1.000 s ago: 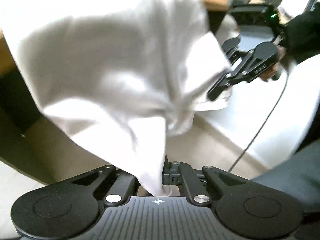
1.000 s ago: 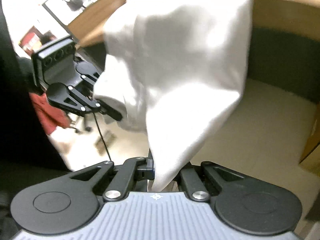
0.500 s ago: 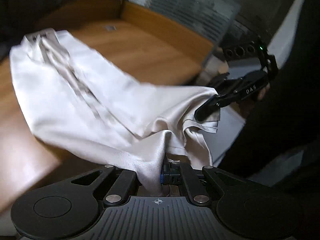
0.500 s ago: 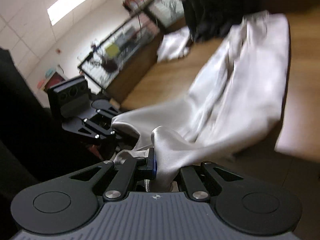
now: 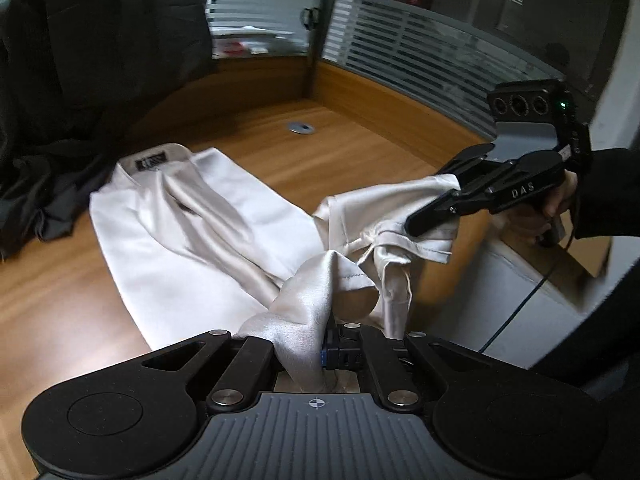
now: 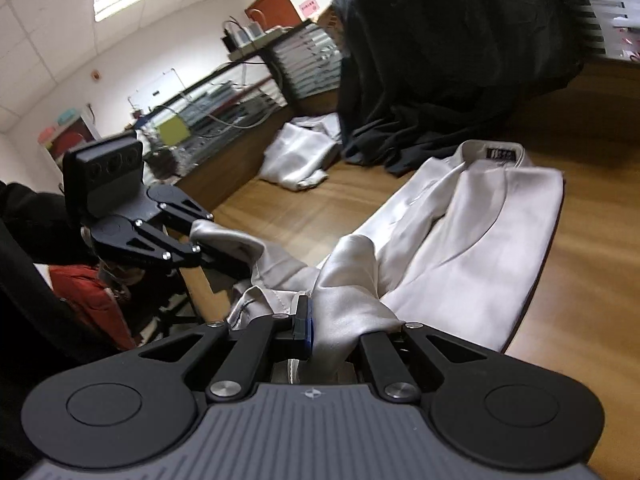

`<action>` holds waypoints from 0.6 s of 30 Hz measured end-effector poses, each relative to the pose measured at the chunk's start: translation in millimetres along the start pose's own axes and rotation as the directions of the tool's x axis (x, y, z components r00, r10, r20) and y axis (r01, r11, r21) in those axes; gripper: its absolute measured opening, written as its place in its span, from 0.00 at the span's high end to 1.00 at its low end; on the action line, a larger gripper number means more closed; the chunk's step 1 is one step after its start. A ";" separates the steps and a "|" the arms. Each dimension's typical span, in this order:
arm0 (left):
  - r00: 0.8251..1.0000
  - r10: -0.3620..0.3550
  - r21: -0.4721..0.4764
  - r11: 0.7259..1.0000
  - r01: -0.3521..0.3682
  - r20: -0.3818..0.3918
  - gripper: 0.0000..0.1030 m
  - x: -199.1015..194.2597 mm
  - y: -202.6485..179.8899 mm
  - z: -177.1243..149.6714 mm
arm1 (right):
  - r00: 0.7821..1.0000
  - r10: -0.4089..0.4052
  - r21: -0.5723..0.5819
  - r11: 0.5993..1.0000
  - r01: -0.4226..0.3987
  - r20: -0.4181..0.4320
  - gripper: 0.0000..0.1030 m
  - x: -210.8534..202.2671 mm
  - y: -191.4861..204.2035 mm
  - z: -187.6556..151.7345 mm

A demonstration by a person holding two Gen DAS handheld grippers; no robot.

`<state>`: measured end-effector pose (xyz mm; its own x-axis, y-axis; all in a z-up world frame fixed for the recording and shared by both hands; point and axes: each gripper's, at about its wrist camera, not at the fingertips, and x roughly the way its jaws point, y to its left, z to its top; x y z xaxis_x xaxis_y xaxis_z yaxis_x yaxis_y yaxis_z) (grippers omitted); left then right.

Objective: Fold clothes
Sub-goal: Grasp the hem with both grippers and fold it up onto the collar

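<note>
A white satin garment (image 5: pixel 188 232) lies stretched along the wooden desk (image 5: pixel 320 152), its collar with a dark label at the far end. Its near hem hangs off the desk edge, bunched between both grippers. In the left wrist view my left gripper (image 5: pixel 320 344) is shut on one hem corner, and my right gripper (image 5: pixel 424 220) is shut on the other corner, up to the right. The right wrist view shows the garment (image 6: pixel 480 232), my right gripper (image 6: pixel 320 320) shut on cloth, and the left gripper (image 6: pixel 236 268) at left holding the hem.
A heap of black clothes (image 5: pixel 60 100) covers the desk's far left, touching the collar end; it also fills the top of the right wrist view (image 6: pixel 440 60). Another white garment (image 6: pixel 300 156) lies beyond it. A slatted partition (image 5: pixel 400 40) walls the desk's back. A person's hand (image 5: pixel 556 208) holds the right gripper.
The garment hung in the air in front of both cameras a second ago. It has swung down and now lies spread on the desk, collar away from me. Both grippers kept their hold.
</note>
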<state>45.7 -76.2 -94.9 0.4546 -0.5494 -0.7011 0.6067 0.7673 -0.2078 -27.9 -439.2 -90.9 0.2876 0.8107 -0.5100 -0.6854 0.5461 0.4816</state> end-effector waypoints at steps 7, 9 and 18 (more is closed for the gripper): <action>0.999 -0.023 -0.065 0.998 0.021 -0.045 0.95 -1.4 9.0 -2.9 | 0.997 -0.050 0.038 0.998 0.052 -0.065 0.97 56.2 -66.2 39.7; 0.998 -0.034 -0.078 0.997 0.030 -0.050 0.95 0.5 3.6 -1.7 | 0.995 -0.057 0.049 0.997 0.061 -0.079 0.97 67.8 -83.3 49.4; 0.996 -0.086 -0.168 0.982 0.083 -0.011 0.95 2.2 9.4 14.7 | 0.995 -0.062 0.109 0.992 0.070 -0.073 0.97 97.2 -140.1 95.4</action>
<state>62.0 -75.0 -88.3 0.3932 -0.6098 -0.6881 0.5239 0.7636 -0.3774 159.9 -416.8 -140.0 0.2804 0.7576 -0.5894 -0.5870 0.6212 0.5192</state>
